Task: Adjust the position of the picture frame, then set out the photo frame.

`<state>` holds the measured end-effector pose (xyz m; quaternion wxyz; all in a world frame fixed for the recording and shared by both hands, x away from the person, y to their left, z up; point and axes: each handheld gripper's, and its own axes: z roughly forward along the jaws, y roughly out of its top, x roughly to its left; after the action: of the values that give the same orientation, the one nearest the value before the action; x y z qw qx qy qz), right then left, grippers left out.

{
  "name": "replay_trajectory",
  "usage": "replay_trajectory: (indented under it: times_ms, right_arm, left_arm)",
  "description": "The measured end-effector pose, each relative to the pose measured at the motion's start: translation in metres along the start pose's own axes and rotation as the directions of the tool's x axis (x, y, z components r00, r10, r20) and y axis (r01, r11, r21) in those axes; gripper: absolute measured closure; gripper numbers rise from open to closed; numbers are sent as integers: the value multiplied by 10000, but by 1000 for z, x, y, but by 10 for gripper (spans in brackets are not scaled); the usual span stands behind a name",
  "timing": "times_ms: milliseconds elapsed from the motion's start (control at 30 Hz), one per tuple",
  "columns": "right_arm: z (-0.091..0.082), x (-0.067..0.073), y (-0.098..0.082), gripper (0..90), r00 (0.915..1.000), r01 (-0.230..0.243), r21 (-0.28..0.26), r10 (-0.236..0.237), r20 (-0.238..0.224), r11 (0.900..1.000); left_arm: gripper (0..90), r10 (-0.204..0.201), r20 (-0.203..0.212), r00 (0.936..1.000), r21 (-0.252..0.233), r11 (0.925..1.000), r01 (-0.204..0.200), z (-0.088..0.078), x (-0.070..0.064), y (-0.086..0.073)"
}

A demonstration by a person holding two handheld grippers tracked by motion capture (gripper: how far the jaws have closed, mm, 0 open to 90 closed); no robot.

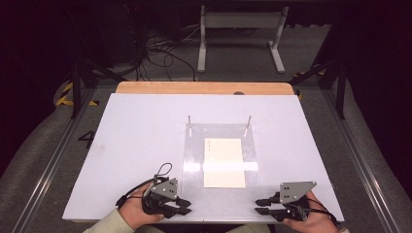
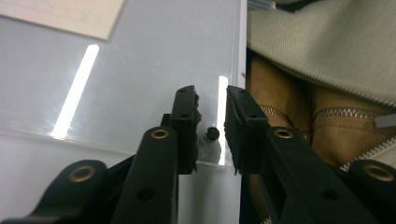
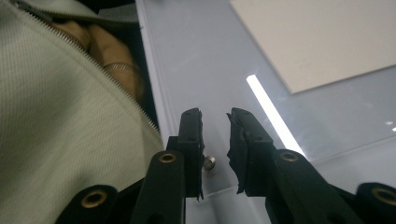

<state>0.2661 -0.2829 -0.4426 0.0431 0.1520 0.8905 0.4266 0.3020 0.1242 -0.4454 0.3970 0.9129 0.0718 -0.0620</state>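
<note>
A clear acrylic sheet (image 1: 194, 155) lies in the middle of the white table (image 1: 136, 145), with a cream paper (image 1: 224, 162) under it. Two thin metal pegs (image 1: 189, 121) stand at its far corners. My left gripper (image 1: 187, 206) lies at the sheet's near left corner and points inward. In the left gripper view its jaws (image 2: 210, 93) stand a little apart around a small dark pin (image 2: 212, 134), with no pad pressing on it. My right gripper (image 1: 259, 206) lies at the near right corner. Its jaws (image 3: 215, 114) are likewise apart around a small metal pin (image 3: 210, 162).
The near table edge runs just behind both grippers, with the person's light jacket (image 3: 70, 130) and brown trousers (image 2: 289, 102) beyond it. A wooden strip (image 1: 204, 88) borders the table's far edge. A white stand (image 1: 240, 34) and cables lie on the floor behind.
</note>
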Motion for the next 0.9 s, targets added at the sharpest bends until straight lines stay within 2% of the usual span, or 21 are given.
replay_trajectory:
  times_ms: [33, 67, 100, 133, 167, 200, 233, 300, 333, 400, 500, 600, 667, 767, 800, 833, 867, 900]
  right_arm:
    - [0, 0, 0, 734, 10000, 0, 0, 0, 0, 10000]
    - [-5, -2, 5, 737, 9994, 74, -575, -54, 351, 9983]
    - [-7, -3, 6, 737, 9988, 81, -747, -45, 484, 9972]
    - [-9, -5, 9, 736, 9974, 70, -986, 0, 714, 9951]
    - [-9, -5, 9, 736, 9974, 70, -986, 0, 714, 9951]
    - [-10, -6, 10, 737, 9961, 46, -1174, 58, 883, 9931]
    - [-11, -8, 12, 733, 9938, 31, -1343, 118, 1102, 9909]
    - [-13, -11, 17, 728, 9901, -126, -1738, 366, 1358, 9847]
    - [-13, -11, 17, 728, 9901, -126, -1738, 366, 1358, 9847]
    - [-15, -15, 20, 727, 9867, -329, -2076, 649, 1493, 9777]
    - [-15, -22, 23, 721, 9755, -571, -2116, 997, 1961, 9757]
    - [-15, -31, 27, 721, 9695, -700, -2205, 1183, 2144, 9729]
    - [-14, -37, 32, 718, 9669, -663, -2239, 1180, 2260, 9723]
    - [-14, -48, 38, 689, 9621, -524, -2232, 1091, 2499, 9734]
    - [-13, -53, 41, 671, 9607, -529, -2233, 1106, 2547, 9733]
    - [-13, -53, 41, 671, 9607, -529, -2233, 1106, 2547, 9733]
    - [-13, -57, 42, 659, 9582, -529, -2271, 1135, 2628, 9724]
    - [-12, -67, 45, 643, 9485, -518, -2225, 1177, 2942, 9735]
  left_arm:
    - [681, 0, 0, 10000, 0, 10000, 0, 0, 0, 0]
    - [666, -97, -388, 9992, -639, 9979, 72, -7, 1, 0]
    - [646, -213, -756, 9969, -1022, 9947, 135, -12, 2, 0]
    - [613, -308, -1093, 9935, -1318, 9911, 162, -15, 4, -1]
    - [594, -308, -1093, 9935, -1318, 9911, 162, -15, 4, -1]
    - [594, -499, -1383, 9891, -1621, 9864, 271, -20, 7, -2]
    - [574, -772, -1675, 9829, -1969, 9795, 434, -24, 9, -3]
    - [504, -1186, -2279, 9664, -2539, 9655, 586, -31, 12, -6]
    - [498, -1186, -2279, 9664, -2539, 9655, 586, -31, 12, -6]
    - [477, -1435, -2854, 9476, -2936, 9543, 561, -37, 15, -7]
    - [452, -1693, -3310, 9283, -3178, 9463, 593, -43, 21, -9]
    - [432, -1969, -3797, 9039, -3450, 9367, 591, -48, 29, -11]
    - [427, -2109, -4003, 8918, -3484, 9351, 648, -51, 35, -12]
    - [427, -2236, -4229, 8782, -3435, 9363, 730, -54, 43, -13]
    - [427, -2386, -4202, 8755, -3450, 9344, 891, -54, 46, -13]
    - [428, -2386, -4202, 8755, -3450, 9344, 891, -54, 46, -13]
    - [428, -2604, -4289, 8650, -3303, 9364, 1181, -54, 50, -12]
    - [430, -2882, -4332, 8540, -3141, 9364, 1567, -52, 55, -9]
